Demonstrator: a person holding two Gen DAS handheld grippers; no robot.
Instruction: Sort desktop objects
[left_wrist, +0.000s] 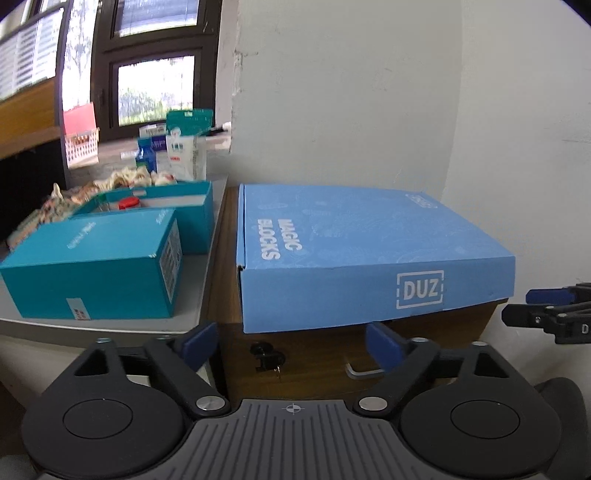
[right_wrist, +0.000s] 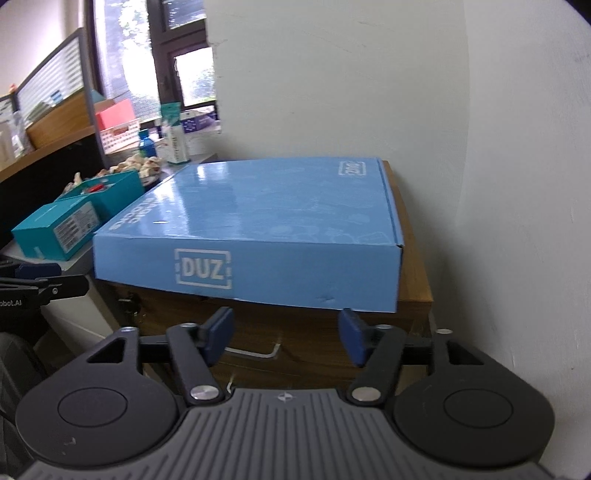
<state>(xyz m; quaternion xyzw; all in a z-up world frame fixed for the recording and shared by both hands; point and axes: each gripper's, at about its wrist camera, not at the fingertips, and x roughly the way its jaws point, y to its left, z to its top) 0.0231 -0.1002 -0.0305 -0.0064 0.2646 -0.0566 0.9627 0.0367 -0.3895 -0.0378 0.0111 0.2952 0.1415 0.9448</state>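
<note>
Blue box (left_wrist: 362, 243) lies on a wooden cabinet (right_wrist: 413, 258), front edge overhanging — ahead of and above both jaws | left gripper (left_wrist: 291, 343) and right gripper (right_wrist: 286, 334) spread wide, empty | wall right, teal boxes (left_wrist: 92, 266) on the counter (left_wrist: 192, 291) left.

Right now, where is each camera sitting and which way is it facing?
Left wrist: on the left hand-held gripper, open, low before the cabinet, facing the blue DUZ box and teal boxes; the right hand-held gripper pokes in at right.
Right wrist: on the right hand-held gripper, open, facing the blue DUZ box from farther right, wall alongside.
Shared: the box, teal boxes, the hex key.
</note>
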